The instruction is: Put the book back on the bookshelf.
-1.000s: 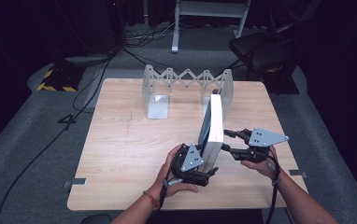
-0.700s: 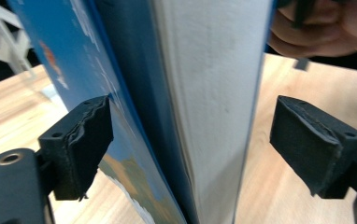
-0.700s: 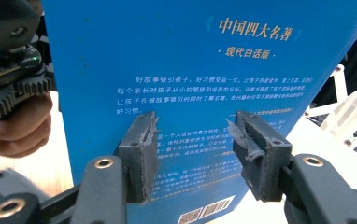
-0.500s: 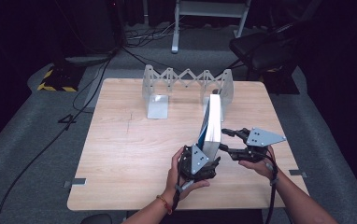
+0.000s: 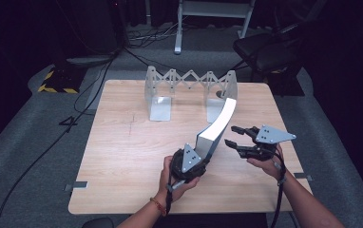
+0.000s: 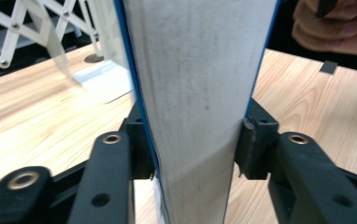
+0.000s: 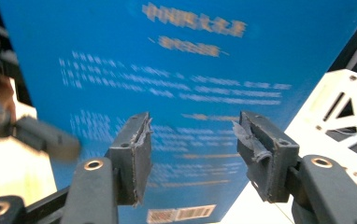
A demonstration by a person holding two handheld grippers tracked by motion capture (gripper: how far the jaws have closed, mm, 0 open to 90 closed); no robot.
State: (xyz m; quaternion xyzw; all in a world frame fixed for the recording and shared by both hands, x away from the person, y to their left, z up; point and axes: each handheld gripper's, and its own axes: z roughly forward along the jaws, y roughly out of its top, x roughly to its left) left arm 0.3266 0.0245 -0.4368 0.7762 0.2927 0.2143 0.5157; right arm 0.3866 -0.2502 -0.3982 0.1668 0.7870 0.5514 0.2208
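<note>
We see the left gripper (image 5: 192, 161) near the front of the tabletop (image 5: 122, 156); its jaws have just been closing and now press both covers of a thick blue book (image 5: 217, 127), the white page edges (image 6: 200, 84) between them. The book stands on end, arching back toward a white folding rack (image 5: 189, 83) at the far edge. Just to the book's right, our right gripper (image 5: 239, 137) hovers with jaws parted halfway, holding nothing, facing the blue back cover (image 7: 190, 79).
</note>
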